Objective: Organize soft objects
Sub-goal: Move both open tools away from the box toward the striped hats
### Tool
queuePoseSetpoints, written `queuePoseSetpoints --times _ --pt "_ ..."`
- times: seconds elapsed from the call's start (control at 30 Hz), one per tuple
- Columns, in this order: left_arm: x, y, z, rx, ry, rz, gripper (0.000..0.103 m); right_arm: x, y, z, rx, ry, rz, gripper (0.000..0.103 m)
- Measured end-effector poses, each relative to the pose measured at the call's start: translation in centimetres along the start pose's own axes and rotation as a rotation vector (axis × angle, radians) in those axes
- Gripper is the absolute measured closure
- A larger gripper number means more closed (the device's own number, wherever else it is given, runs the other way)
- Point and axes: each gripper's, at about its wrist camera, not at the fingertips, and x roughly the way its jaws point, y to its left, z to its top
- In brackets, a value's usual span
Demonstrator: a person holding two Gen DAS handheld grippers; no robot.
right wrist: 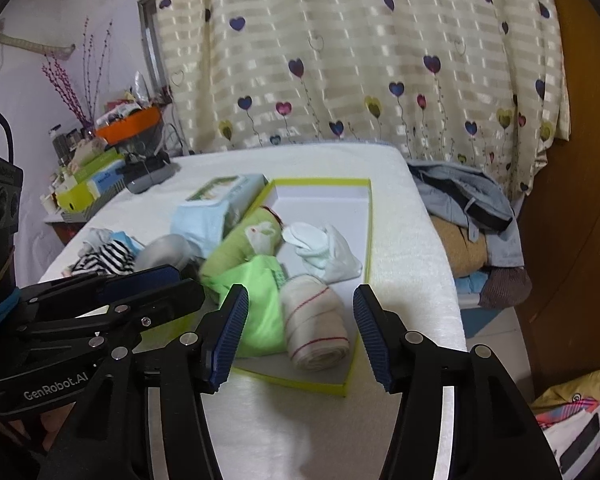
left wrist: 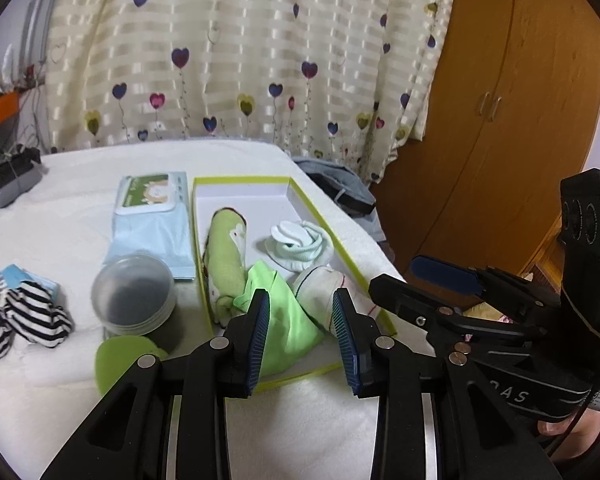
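Note:
A shallow box with a yellow-green rim [left wrist: 240, 178] [right wrist: 320, 179] lies on the white-covered table. In it are a rolled green cloth [left wrist: 226, 252] [right wrist: 240, 244], pale mint socks [left wrist: 300, 246] [right wrist: 324, 252], a bright green cloth [left wrist: 288, 324] [right wrist: 260, 304] and a white roll with red stripes [left wrist: 320, 292] [right wrist: 318, 332]. My left gripper [left wrist: 301, 296] [right wrist: 180, 282] hovers open over the bright green cloth, holding nothing. My right gripper [right wrist: 300, 296] [left wrist: 404, 280] hangs open over the white roll, pads clear of it. Striped socks [left wrist: 32, 316] [right wrist: 108, 258] lie left of the box.
A blue wipes pack [left wrist: 152, 224], a round clear container [left wrist: 134, 292] and a green lid [left wrist: 120, 356] sit left of the box. A clothes pile [right wrist: 468, 208] lies off the table's right edge. A heart-patterned curtain [left wrist: 240, 60] hangs behind; a wooden wardrobe [left wrist: 500, 120] stands right.

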Motion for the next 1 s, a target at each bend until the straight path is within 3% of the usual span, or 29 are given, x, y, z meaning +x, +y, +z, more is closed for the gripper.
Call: queuePoseSetpoints --times 0.43,1.0 --pt "-5.2 1.7 -1.4 -0.031 -0.077 0.078 0.071 -3.2 3.4 -0.1 -0.04 -0.074 0.045 0.041" --pt "-8.8 5.7 -3.2 -0.103 -0.111 0.127 0.07 -3.6 8.0 -0.3 -0.109 -0.055 0.11 0.041"
